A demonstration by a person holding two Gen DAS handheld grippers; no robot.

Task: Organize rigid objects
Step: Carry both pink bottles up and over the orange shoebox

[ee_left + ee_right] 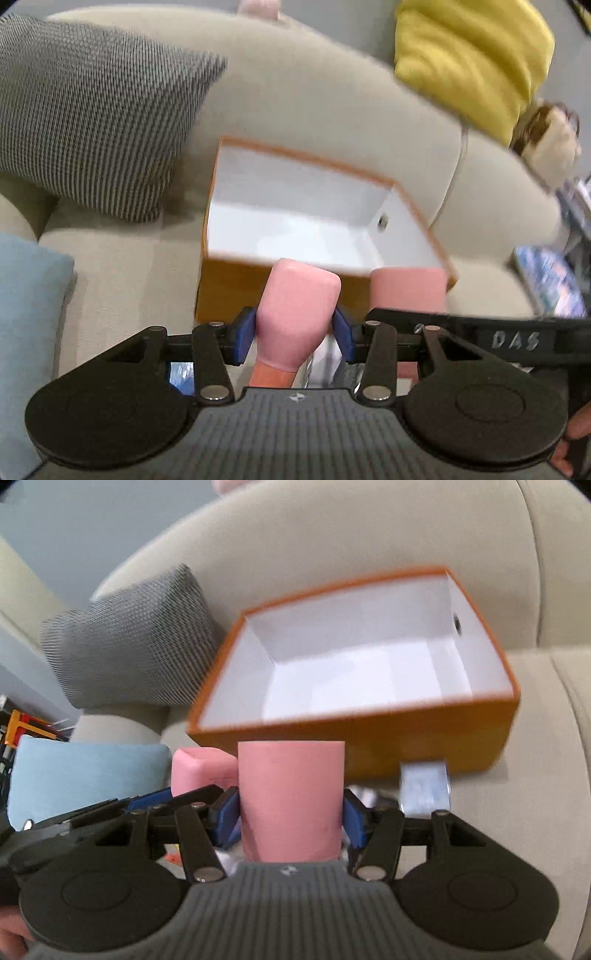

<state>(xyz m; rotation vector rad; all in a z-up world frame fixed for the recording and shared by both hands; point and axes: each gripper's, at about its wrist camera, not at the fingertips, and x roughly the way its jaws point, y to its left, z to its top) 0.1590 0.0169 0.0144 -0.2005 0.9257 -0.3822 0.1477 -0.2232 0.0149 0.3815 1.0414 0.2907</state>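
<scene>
Legible markings:

1. "DAS": pale raised or painted capitals on the black arm of the right claw [517, 338], seen in the left wrist view; somewhat blurred, so the final letter is uncertain.
2. Small round emblem, a circle crossed in four, on the grey ribbed housing [296, 397] of the left claw; the same emblem sits on the right claw's housing [287, 868]. No lettering readable in either.
3. Printed covers of magazines [550, 280] at the right edge: too blurred to read.
</scene>
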